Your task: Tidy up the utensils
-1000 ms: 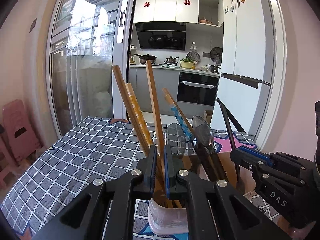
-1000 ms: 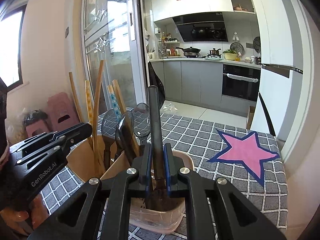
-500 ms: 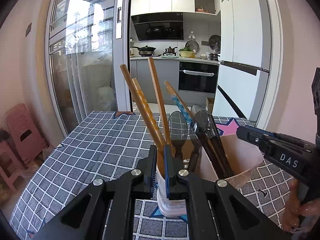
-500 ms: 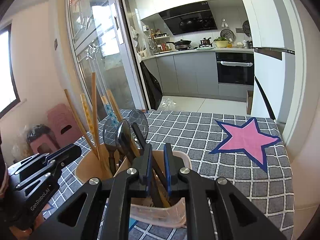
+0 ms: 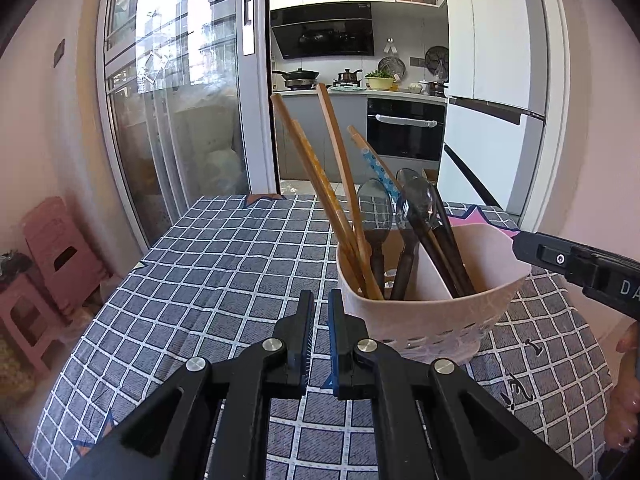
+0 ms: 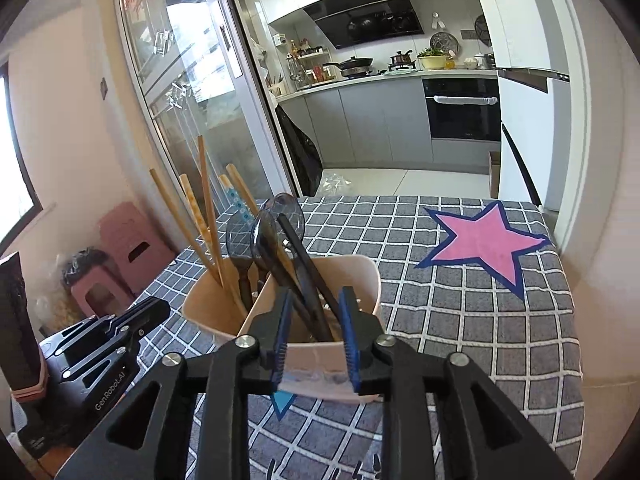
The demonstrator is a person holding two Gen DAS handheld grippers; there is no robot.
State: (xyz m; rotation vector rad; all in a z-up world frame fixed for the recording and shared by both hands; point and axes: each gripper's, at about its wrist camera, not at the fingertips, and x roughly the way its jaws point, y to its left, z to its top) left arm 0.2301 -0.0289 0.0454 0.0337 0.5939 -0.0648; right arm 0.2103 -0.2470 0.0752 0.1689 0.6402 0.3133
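Right wrist view: our right gripper [image 6: 313,334] is opening, empty, before the utensil holder [image 6: 360,276]; our left gripper [image 5: 318,338] seems shut, empty.

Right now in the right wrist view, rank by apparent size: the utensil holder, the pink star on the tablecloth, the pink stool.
1. Utensil holder, though it sits nearest the camera.
2. Pink star, close behind; the order is unsure.
3. Pink stool, clearly smallest, partly hidden and farther off.
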